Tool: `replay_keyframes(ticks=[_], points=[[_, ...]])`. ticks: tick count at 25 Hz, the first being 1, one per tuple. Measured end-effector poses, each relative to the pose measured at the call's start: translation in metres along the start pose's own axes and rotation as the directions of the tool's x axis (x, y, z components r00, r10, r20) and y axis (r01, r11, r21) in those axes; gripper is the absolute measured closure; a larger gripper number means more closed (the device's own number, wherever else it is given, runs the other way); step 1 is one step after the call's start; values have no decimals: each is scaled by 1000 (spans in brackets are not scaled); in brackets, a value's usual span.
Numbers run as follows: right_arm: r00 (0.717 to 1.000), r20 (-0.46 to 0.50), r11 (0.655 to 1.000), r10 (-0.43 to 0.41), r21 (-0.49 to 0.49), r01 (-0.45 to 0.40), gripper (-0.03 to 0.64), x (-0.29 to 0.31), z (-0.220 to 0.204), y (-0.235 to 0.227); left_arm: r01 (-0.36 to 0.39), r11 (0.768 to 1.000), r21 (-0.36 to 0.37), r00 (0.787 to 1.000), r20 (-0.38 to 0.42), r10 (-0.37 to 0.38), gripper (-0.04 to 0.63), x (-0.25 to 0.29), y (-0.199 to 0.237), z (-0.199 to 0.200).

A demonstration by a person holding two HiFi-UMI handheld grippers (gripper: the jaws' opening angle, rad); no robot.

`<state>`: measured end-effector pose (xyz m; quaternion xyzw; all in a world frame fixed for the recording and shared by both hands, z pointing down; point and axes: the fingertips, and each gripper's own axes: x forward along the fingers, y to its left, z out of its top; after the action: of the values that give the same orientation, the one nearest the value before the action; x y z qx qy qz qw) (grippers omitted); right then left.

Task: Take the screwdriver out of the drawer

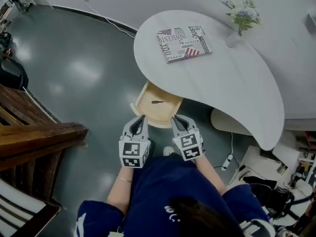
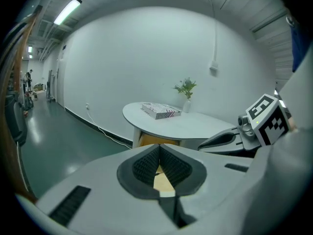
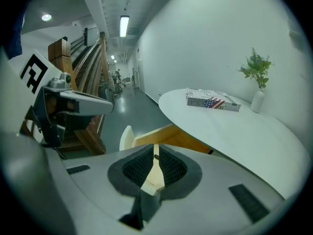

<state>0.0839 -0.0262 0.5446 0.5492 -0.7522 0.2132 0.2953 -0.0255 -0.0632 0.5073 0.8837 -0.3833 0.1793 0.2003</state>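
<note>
A person in a blue top stands at a white curved table (image 1: 222,78) and holds 2 grippers out over an open wooden drawer (image 1: 157,122) that sticks out from under the table's near edge. The screwdriver (image 1: 158,102), a small dark tool, lies on the drawer's pale bottom, roughly in the middle and toward the back. It is clear of both grippers.

The left gripper (image 1: 139,124) hangs at the drawer's front left corner. In the left gripper view its 2 ribbed pads meet at their tips, so the jaws are closed, and nothing is caught between them. Only the wood of the drawer shows through the hollow below the tips.

The right gripper (image 1: 178,122) hangs at the drawer's front right corner, close beside the left one and pointing the same way. In the right gripper view its jaws stand a narrow slit apart from tip to root. The light drawer wood and a small dark speck show through the slit, but the pads press on nothing, so it holds nothing.

On the tabletop a book (image 1: 184,43) with a flag-and-print cover lies flat near the far edge. A white vase of flowers (image 1: 241,21) stands upright to its right. A dark wooden frame (image 1: 34,132) stands on the grey floor (image 1: 74,68) to the left.
</note>
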Motion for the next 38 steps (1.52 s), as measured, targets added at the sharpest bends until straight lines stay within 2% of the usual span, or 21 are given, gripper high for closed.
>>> replay_keyframes(ticks=[8,13,16,21,27,30,38], points=[[996,-88,998,28,-55,-33,577,40,6,13,45,999,21,998,-33,-44,591,12,33,2],[989,-142,991,43,-120,-60,571,60,5,11,37,999,3,998,-41,-37,591,14,43,1],[977,-202,976,74,-184,-112,528,75,0,13,32,999,-16,998,-55,-33,591,16,45,-2],[956,-275,950,107,-256,-180,518,102,-6,12,-7,998,-62,998,-68,3,591,18,46,-4],[918,-359,914,165,-293,-279,472,133,-20,19,-43,996,-74,997,-73,37,591,28,50,0],[908,-384,904,169,-307,-298,473,147,-29,18,-76,994,-82,995,-78,70,591,29,53,-1],[862,-477,844,172,-380,-379,448,179,-52,17,-129,987,-95,985,-125,117,591,27,62,-15]])
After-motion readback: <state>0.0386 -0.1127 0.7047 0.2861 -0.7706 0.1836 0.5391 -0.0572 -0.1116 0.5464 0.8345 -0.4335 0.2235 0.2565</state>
